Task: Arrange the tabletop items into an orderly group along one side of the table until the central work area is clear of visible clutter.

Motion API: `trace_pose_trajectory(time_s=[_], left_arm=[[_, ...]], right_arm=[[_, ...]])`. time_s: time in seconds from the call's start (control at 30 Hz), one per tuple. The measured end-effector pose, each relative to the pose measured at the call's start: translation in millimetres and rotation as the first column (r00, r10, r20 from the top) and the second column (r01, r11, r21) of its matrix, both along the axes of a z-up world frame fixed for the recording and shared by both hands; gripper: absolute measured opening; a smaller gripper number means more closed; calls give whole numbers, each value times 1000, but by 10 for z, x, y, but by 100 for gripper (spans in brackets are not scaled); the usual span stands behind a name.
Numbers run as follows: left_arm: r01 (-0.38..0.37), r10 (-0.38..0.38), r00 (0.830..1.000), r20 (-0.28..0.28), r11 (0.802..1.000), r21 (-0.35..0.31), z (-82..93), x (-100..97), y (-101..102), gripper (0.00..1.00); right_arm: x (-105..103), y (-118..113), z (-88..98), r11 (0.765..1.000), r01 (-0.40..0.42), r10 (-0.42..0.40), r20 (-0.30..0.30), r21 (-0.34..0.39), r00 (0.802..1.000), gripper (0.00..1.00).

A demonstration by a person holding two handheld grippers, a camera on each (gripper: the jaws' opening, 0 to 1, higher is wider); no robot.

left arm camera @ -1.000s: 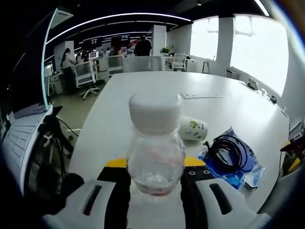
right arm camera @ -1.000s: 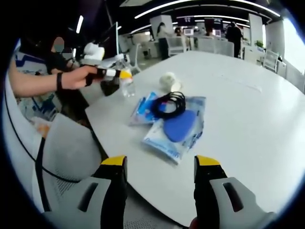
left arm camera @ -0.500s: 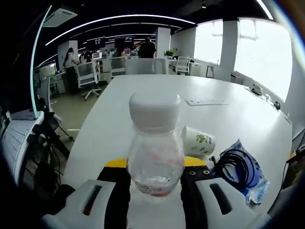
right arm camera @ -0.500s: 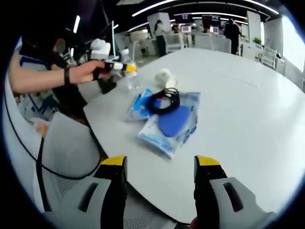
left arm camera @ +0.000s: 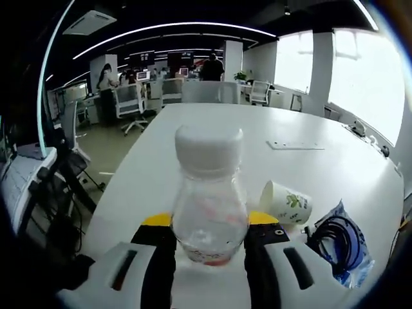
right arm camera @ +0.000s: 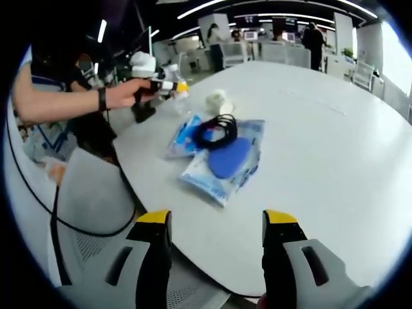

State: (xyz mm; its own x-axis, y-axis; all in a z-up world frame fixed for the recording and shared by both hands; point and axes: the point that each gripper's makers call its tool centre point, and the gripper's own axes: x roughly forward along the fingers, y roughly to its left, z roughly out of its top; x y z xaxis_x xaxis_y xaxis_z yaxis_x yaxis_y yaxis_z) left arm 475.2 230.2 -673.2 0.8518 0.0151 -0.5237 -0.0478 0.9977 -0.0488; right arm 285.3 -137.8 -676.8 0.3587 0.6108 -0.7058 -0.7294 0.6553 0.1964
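A clear plastic bottle [left arm camera: 210, 196] with a white cap stands upright between the jaws of my left gripper [left arm camera: 210, 239], which is shut on it, held over the white table [left arm camera: 212, 138]. A paper cup [left arm camera: 285, 202] with a green print lies on its side to the right, beside a coiled black cable [left arm camera: 338, 235] on blue packets. In the right gripper view, the left gripper [right arm camera: 166, 84] holds the bottle [right arm camera: 175, 82] near the table's far left edge, past the cup [right arm camera: 218, 101], the cable [right arm camera: 215, 129] and the blue packets [right arm camera: 222, 161]. My right gripper [right arm camera: 216, 225] is open over the near edge.
A person's arm [right arm camera: 61, 103] reaches in from the left. A grey chair [right arm camera: 90, 199] stands by the table's near left edge. A flat plate [left arm camera: 288, 145] lies further along the table. Office chairs and desks [left arm camera: 138, 96] stand beyond.
The left gripper has carried the bottle toward the table's left edge; cup and cable sit further right in its view. The right gripper view has pulled back slightly, jaws unchanged.
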Motion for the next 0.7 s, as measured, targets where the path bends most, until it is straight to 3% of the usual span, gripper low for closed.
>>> trace_pose_trajectory(time_s=[0.7], left_arm=[[-99, 98, 994, 39, 995, 28, -19, 16, 21, 41]], right_arm=[[2, 16, -31, 1000, -14, 14, -7, -1, 1000, 55]])
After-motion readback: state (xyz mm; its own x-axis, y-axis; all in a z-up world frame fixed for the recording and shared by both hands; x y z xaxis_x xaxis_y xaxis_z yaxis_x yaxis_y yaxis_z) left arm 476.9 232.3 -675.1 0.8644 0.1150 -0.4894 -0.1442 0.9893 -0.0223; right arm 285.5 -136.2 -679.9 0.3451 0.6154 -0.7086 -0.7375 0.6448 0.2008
